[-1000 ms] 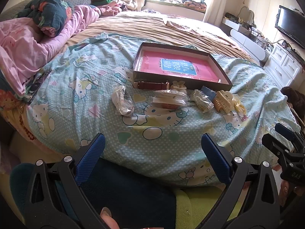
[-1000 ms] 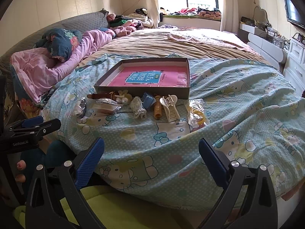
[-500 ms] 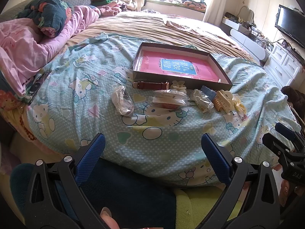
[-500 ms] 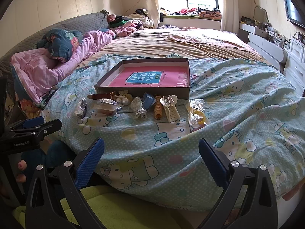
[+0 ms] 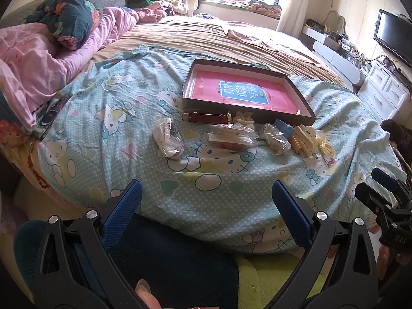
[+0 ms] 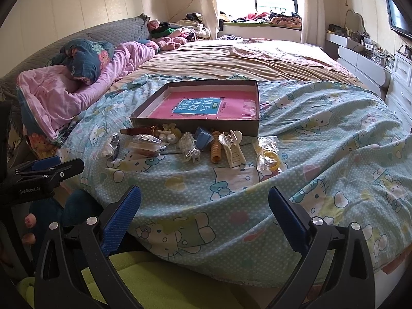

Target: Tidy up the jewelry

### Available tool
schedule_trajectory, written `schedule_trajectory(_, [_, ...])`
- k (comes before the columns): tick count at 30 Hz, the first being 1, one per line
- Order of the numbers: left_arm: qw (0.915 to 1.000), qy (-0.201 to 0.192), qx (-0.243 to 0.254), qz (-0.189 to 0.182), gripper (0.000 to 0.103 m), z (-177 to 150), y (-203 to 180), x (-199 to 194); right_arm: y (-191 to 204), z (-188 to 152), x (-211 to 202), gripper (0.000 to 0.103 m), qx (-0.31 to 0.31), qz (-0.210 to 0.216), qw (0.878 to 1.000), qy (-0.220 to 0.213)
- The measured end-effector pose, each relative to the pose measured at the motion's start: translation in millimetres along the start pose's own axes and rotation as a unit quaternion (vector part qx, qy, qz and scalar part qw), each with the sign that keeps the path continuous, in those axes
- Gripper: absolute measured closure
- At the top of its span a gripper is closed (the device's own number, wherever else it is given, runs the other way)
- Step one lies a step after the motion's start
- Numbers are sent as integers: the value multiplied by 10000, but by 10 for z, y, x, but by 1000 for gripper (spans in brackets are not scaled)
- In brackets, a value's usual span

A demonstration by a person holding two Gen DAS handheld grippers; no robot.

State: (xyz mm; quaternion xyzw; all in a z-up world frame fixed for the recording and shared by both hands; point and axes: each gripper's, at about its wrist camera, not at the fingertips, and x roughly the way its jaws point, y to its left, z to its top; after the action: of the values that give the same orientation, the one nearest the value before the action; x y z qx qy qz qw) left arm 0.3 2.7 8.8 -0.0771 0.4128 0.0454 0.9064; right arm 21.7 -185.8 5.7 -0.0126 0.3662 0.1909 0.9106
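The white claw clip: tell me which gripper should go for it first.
Right, probably. The white claw clip lies almost straight ahead of the open right gripper, while from the left gripper, also open and empty, it sits off to the right.

Ahead of my tongs the bed sheet [image 5: 123, 118] is soft matt printed cloth, and on it the shallow box [image 6: 195, 125] beyond the clutter looks like dull grey-brown cardboard holding a smooth pink paper cover. Nearer my left gripper [image 5: 206, 200], whose finger pads [image 5: 123, 209] are textured blue on matt black plastic with shiny metal bolts, lie crinkly glossy clear plastic bags [image 5: 167, 139] and a smooth brown leather-like strap [image 5: 206, 117]. Ahead of my right gripper [image 6: 204, 206] the cream hair claw [image 6: 233, 149] is glossy plastic.
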Motion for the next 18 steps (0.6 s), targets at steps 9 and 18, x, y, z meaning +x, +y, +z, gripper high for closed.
schedule_trajectory(9, [9998,13,-168,69,8,30,136,83,-52,133,134,5,-61,144,9999,-16])
schedule_trajectory(18, [9973,89,-661,312,8,114,549,249,-173,373,286,5,-122,17,9998,-163])
